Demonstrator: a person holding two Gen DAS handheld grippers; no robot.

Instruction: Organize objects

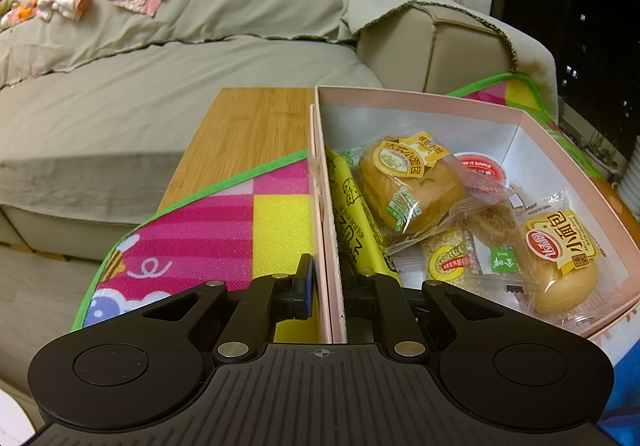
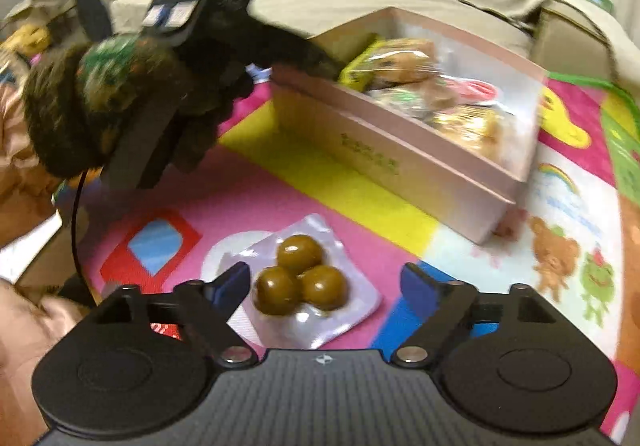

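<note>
The left gripper (image 1: pixel 326 286) pinches the near wall of the pink box (image 1: pixel 420 96), one finger outside on the play mat (image 1: pixel 208 230) and the other inside, its jaws drawn close on the cardboard. The box sits on the mat, partly over a wooden table (image 1: pixel 248 126) beside a sofa (image 1: pixel 160 86). Inside it lie a long yellow packet (image 1: pixel 356 214) along the gripped wall, two wrapped buns (image 1: pixel 408 186), a red-lidded cup (image 1: pixel 480 168) toward the far side, and clear-wrapped biscuits (image 1: pixel 460 258) between the buns.

The right gripper (image 2: pixel 324 278) hovers with its fingers spread wide on either side of a clear packet of three brown balls (image 2: pixel 300 278), which lies flat on the mat, apart from the box's near side.
</note>
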